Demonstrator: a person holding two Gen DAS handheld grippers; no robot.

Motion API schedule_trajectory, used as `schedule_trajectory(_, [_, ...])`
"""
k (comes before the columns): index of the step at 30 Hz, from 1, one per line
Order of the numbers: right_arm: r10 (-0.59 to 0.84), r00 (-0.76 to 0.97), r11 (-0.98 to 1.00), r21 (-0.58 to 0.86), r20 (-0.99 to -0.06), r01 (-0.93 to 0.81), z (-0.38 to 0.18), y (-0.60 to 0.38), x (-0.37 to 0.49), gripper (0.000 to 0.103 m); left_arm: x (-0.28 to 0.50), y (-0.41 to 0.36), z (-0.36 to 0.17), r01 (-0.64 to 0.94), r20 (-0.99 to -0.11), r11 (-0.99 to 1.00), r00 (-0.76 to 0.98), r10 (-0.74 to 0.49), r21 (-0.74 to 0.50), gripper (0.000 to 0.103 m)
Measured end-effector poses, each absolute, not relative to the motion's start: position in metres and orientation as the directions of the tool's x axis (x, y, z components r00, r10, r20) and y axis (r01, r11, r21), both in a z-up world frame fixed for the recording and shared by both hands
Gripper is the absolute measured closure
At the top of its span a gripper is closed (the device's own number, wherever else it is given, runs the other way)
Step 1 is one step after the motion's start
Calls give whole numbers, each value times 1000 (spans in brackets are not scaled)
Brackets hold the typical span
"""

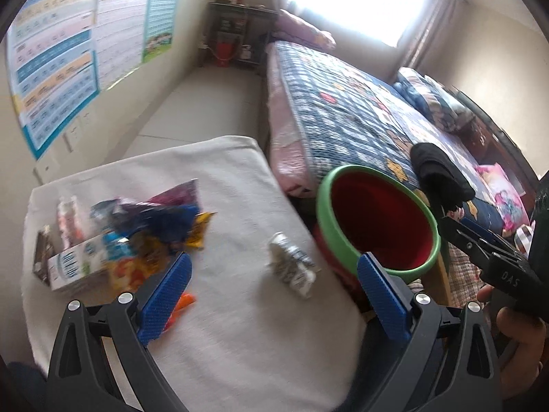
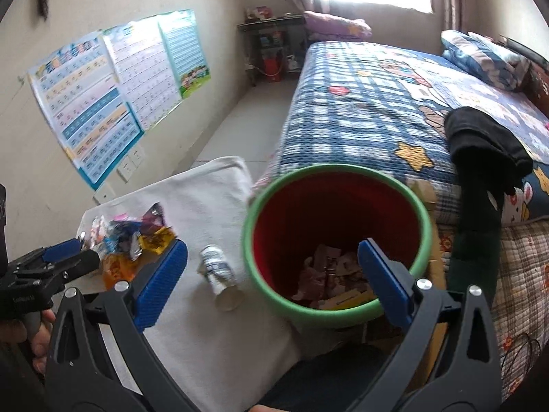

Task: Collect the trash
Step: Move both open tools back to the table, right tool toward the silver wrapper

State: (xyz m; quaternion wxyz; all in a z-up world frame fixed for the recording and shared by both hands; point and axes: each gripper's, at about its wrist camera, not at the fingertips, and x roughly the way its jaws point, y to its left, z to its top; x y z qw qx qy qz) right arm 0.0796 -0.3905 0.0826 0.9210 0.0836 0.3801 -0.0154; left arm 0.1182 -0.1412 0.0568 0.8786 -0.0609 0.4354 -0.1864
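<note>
We're hovering both tools, left tool and right tool, wide open and empty. Wrappers are sitting piled on the surface beside the bin. We're thinking the crumpled cup could roll off if nudged.

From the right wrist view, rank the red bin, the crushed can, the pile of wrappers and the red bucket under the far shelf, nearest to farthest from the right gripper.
Measured from the right gripper, jaws open and empty:
1. Red bin, its green rim directly under the right-hand finger.
2. Crushed can, on the white cloth between the fingers; too close to the bin to separate confidently.
3. Pile of wrappers, beyond the left-hand finger.
4. Red bucket, across the room by the wall.
</note>
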Motion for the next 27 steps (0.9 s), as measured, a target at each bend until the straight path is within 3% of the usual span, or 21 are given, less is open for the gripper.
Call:
schedule_trajectory(14, [128,669,992,107,-732,-73,70,-291,82,5,90,-38,46,124,-739,950,602,-303,-288,10])
schedule_trajectory(27, [157,593,984,76,-790,-159,41,-251,96,5,89,4,15,37,-773,945,566,-288,-326,10])
